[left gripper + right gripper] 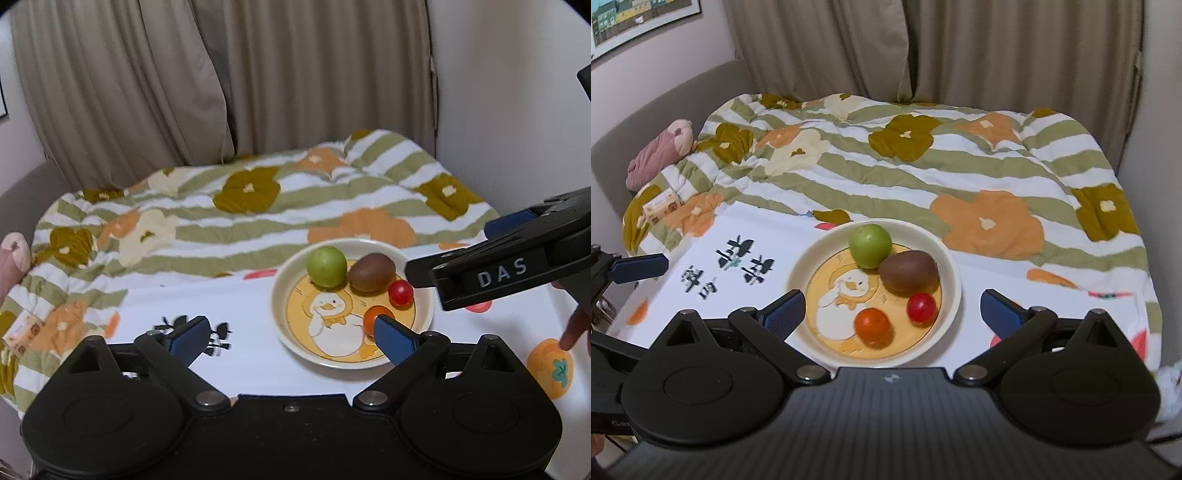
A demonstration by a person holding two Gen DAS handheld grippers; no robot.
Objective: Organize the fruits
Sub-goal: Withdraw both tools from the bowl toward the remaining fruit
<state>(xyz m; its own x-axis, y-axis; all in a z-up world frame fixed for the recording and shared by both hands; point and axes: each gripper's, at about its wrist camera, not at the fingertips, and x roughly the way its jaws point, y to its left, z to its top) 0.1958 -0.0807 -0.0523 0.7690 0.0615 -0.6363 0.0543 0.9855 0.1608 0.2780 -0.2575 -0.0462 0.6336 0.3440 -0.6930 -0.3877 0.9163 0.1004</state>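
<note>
A cream plate [951,266] with a cartoon duck printed in its yellow centre holds all four fruits: a green round fruit [870,245] at the far side, a brown kiwi [908,272] touching it on the right, a small red tomato [921,307] just in front of the kiwi, and an orange tomato [872,325] nearest the cameras, slightly apart from the red one. The plate sits on a white printed cloth [746,236] bearing black characters and orange fruit motifs, laid over a quilt [960,166] striped green and white with orange and olive flowers. The right gripper [892,310] hovers above the near side of the plate, its blue-padded fingers spread wide to either side of the dish and holding nothing. In the left wrist view the same plate [280,291] lies right of centre; the left gripper [291,334] is likewise spread wide and empty, its right pad overlapping the orange tomato [371,319] in the picture, though whether they touch cannot be told. Beige curtains [960,44] hang behind the bed, and a pink plush toy [659,153] rests at the quilt's far left edge.
</note>
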